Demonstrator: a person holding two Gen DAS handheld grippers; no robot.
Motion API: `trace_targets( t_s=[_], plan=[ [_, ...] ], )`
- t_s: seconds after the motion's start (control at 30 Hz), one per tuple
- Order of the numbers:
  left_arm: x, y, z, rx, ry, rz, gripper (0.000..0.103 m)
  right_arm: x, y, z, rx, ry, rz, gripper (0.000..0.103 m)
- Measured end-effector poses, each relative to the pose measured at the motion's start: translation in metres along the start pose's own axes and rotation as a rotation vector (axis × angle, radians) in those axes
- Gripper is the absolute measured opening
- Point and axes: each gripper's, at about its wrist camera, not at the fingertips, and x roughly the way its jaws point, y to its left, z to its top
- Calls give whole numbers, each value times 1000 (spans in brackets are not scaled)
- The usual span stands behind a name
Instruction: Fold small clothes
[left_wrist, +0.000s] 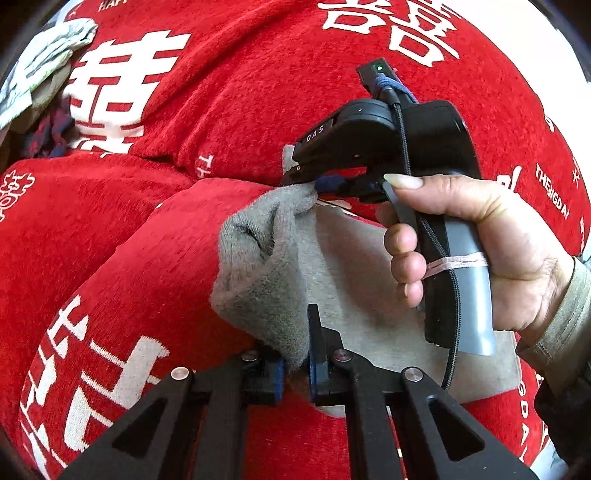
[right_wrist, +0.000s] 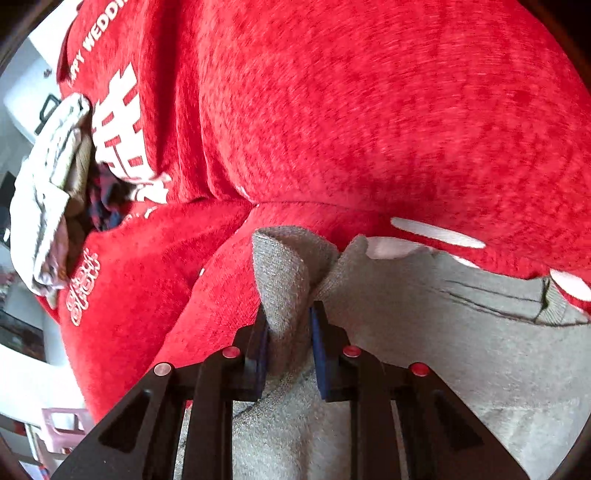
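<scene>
A small grey knit garment (left_wrist: 273, 258) lies on a red blanket (left_wrist: 147, 240) printed with white characters. At the bottom of the left wrist view, my left gripper (left_wrist: 295, 365) is shut on the garment's near left edge, which bunches up between the blue pads. Farther up, a hand (left_wrist: 480, 240) holds my right gripper (left_wrist: 314, 182), whose tips pinch the garment's far corner. In the right wrist view the right gripper (right_wrist: 290, 332) is shut on a raised fold of the grey garment (right_wrist: 443, 350), and the rest spreads out to the right over the red blanket (right_wrist: 332, 110).
A pile of other clothes (left_wrist: 37, 66) sits at the blanket's far left edge, pale and dark pieces mixed; the clothes pile (right_wrist: 51, 177) also shows at left in the right wrist view. A pink crate (right_wrist: 62, 428) stands below the blanket's edge at lower left.
</scene>
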Motion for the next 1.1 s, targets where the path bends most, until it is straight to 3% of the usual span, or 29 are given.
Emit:
trace_targets(
  t_s=[0.4, 0.7, 1.1],
  plan=[
    [-10, -39, 4, 81, 17, 5, 10, -51, -41, -7, 71, -65, 63, 22],
    [-15, -85, -5, 215, 1, 60, 10, -83, -79, -15, 114, -92, 133, 22],
    [-10, -146, -18, 354, 17, 53, 10, -109, -140, -32, 201, -110, 199, 22]
  ],
)
